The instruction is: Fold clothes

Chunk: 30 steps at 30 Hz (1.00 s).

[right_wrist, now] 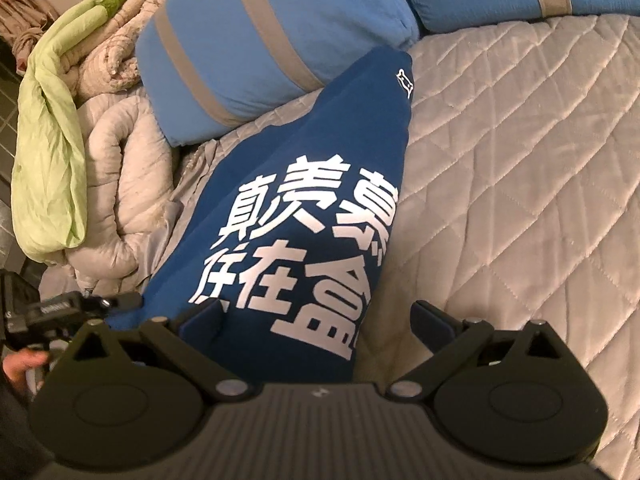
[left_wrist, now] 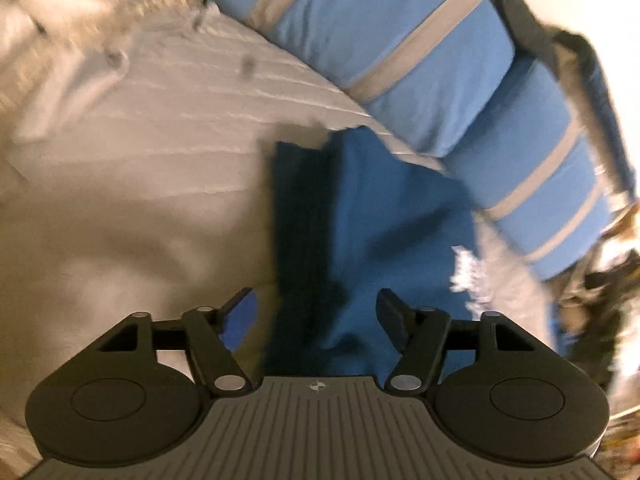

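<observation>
Two blue pillows (right_wrist: 248,52) with grey bands lie along the head of a bed under a grey quilted cover (right_wrist: 520,184). Blue shirt (right_wrist: 320,208), white lettering up, lies folded long on the cover, its far end against a pillow. Rumpled beige quilt (right_wrist: 124,152) and green cloth (right_wrist: 48,160) heaped left. Left gripper (left_wrist: 316,312) and right gripper (right_wrist: 316,320) both spread wide over the shirt, gripping nothing.

Open quilted bed (right_wrist: 520,168) lies clear to the right of the blue shirt (right_wrist: 320,200). Striped blue pillows (right_wrist: 248,48) wall off the far side, touching the shirt, while a bunched grey comforter (right_wrist: 120,168) and green cloth (right_wrist: 48,128) crowd the left.
</observation>
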### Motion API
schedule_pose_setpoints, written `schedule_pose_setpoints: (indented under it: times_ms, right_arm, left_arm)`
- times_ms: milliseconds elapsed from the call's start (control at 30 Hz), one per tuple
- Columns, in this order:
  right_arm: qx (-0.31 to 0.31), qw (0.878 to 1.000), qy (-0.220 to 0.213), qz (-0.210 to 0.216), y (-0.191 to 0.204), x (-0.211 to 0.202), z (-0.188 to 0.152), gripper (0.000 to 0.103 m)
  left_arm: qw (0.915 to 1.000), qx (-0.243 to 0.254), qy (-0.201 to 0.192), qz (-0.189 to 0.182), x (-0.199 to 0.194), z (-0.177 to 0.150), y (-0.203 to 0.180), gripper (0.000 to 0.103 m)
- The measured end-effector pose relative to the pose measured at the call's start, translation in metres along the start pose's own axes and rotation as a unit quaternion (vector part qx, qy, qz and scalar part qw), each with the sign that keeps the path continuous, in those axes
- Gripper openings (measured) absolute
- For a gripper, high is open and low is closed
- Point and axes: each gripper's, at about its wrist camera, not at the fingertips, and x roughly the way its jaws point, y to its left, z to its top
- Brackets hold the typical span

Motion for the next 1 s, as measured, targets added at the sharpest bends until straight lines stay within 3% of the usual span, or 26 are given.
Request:
schedule_pose_setpoints:
  times_ms: [100,200,333,533,700,800,900,967,1000]
  right_arm:
    - [-0.003,1.0,-0.001,0.0,0.001,-0.001,0.0,0.103]
    - [-0.005,1.0,-0.003,-0.001,0.001,-0.001,0.0,0.103]
    - [0.0,1.0,-0.007,-0.003,0.0,-0.002,0.001,0.103]
    - [0.008,1.0,-0.027,-0.004,-0.005,-0.008,0.009,0.103]
    - [0.031,0.999,-0.035,0.01,-0.014,-0.005,0.023,0.103]
    - [0.045,0.998,-0.039,0.019,-0.02,-0.001,0.033,0.103]
    - [0.061,0.997,-0.042,0.029,-0.025,0.006,0.042,0.103]
    - [0.069,0.996,-0.042,0.035,-0.028,0.011,0.047,0.103]
    - [0.072,0.996,-0.042,0.038,-0.03,0.014,0.051,0.103]
  left_arm:
    - [0.9993,-0.009,0.024,-0.026,0.007,0.004,0.001,0.069]
    - [0.9986,0.012,0.049,0.019,0.024,0.003,-0.004,0.069]
    - [0.9972,0.005,0.065,0.036,0.04,-0.002,0.006,0.084]
    - [0.9967,-0.035,0.065,-0.034,0.039,-0.002,0.037,0.085]
    - [0.9858,-0.103,0.074,-0.11,0.043,-0.005,0.06,0.083]
    - [0.974,-0.145,0.082,-0.154,0.051,-0.011,0.072,0.077]
    - [0.9715,-0.146,0.082,-0.168,0.056,-0.015,0.072,0.071]
    - [0.9675,-0.154,0.09,-0.179,0.062,-0.018,0.072,0.056]
    - [0.9658,-0.157,0.09,-0.185,0.066,-0.02,0.072,0.054]
